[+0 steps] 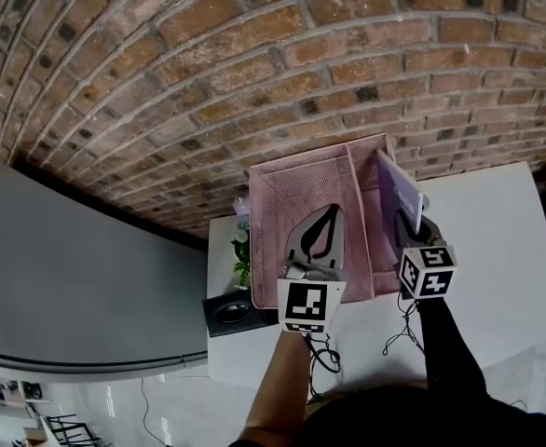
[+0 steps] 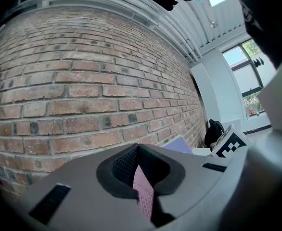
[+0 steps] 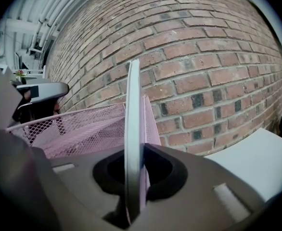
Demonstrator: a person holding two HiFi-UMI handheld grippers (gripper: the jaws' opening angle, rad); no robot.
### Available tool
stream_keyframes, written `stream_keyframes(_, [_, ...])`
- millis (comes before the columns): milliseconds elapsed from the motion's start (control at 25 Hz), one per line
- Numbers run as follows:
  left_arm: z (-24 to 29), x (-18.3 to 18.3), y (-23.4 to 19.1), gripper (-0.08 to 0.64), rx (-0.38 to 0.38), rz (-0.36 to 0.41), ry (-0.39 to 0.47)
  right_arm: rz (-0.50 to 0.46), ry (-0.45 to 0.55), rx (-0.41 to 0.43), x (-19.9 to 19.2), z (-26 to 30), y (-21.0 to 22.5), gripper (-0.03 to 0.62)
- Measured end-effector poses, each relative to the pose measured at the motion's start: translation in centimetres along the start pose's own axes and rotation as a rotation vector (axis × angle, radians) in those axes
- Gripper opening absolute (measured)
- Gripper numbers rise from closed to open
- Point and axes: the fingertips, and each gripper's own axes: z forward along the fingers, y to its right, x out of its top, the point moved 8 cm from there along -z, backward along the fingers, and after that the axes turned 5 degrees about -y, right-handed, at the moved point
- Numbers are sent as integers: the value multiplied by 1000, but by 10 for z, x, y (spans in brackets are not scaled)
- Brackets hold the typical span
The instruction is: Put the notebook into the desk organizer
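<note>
Right gripper point(image 3: 134, 176) is clamped on a thin lavender notebook point(image 1: 399, 192), held upright and edge-on against the pink wire-mesh desk organizer point(image 1: 301, 189), at its right slot. At eight o'clock, the left gripper point(image 1: 321, 233) pinches a mesh wall. A smooth white table point(image 1: 497, 250) lies beneath.

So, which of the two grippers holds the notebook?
The right gripper: the notebook stands upright, edge-on, between its jaws. The left gripper pinches a pink mesh wall of the desk organizer.
</note>
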Motion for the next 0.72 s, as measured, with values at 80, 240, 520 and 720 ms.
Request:
stream_keyframes(80, [0, 0, 1, 9, 0, -1, 1, 1, 3, 0, 0, -1, 1, 35])
stream_keyframes(240, [0, 1, 1, 9, 0, 0, 2, -15, 10, 5, 3, -2, -1, 35])
stream_keyframes(520, [0, 3, 4, 9, -1, -4, 11, -70, 33, 14, 20, -6, -3, 37])
stream_keyframes(720, [0, 6, 6, 9, -1, -3, 18, -96, 39, 17, 35, -10, -4, 37])
